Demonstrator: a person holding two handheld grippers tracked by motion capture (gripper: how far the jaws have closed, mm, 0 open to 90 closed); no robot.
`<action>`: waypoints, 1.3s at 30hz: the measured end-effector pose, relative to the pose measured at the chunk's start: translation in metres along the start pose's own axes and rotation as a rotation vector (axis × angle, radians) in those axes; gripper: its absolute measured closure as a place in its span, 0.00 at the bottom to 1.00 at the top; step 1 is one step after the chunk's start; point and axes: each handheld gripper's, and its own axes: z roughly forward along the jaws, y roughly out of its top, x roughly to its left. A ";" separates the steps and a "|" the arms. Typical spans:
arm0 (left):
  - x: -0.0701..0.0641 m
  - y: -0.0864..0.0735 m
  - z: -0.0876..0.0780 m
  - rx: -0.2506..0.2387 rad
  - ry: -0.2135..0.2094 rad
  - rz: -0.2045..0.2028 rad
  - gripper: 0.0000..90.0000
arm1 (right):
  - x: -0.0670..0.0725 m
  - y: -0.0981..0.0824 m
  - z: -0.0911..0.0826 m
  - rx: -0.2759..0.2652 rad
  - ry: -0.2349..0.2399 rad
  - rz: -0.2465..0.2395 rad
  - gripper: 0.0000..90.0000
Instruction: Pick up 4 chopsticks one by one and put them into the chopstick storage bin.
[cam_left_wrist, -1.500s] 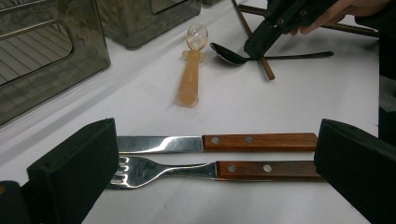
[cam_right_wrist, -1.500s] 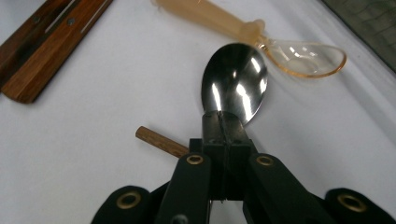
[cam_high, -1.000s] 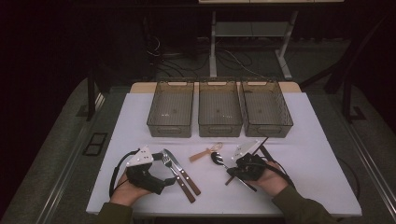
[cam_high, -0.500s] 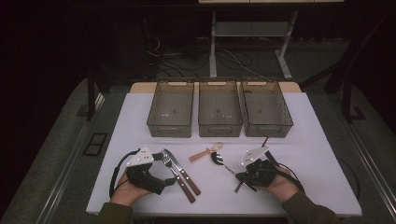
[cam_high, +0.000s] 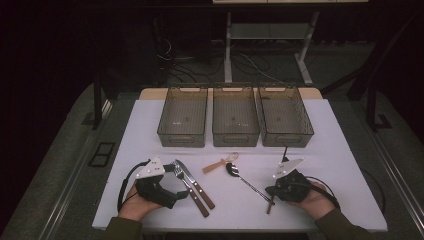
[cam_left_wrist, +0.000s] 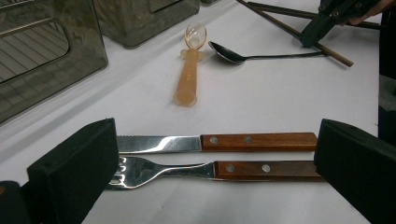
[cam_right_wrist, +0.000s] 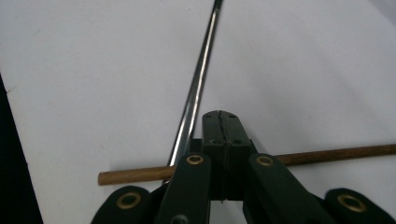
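The right gripper (cam_high: 270, 192) is keeping its black jaws pressed together over a thin brown wooden chopstick (cam_right_wrist: 327, 154); whether it is gripping that stick is hard to tell. The left gripper (cam_left_wrist: 210, 163) is sitting wide apart around a wooden-handled steel knife (cam_left_wrist: 210, 142) and fork (cam_left_wrist: 187, 170) on the white table (cam_high: 330, 150), in a dark room.

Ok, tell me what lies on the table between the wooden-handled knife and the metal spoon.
A small translucent orange plastic spoon lies between the knife and the metal spoon, on bare white table. The high view and left gripper view show it.
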 end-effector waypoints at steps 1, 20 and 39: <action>0.000 0.000 0.000 0.000 0.000 -0.001 0.00 | -0.001 -0.002 -0.001 0.001 -0.004 0.000 1.00; 0.000 0.000 0.000 0.001 -0.001 0.004 0.00 | -0.013 -0.022 -0.017 0.009 -0.055 0.051 1.00; 0.000 0.000 0.001 0.006 -0.002 0.001 0.00 | -0.024 -0.037 -0.029 0.029 -0.121 0.090 1.00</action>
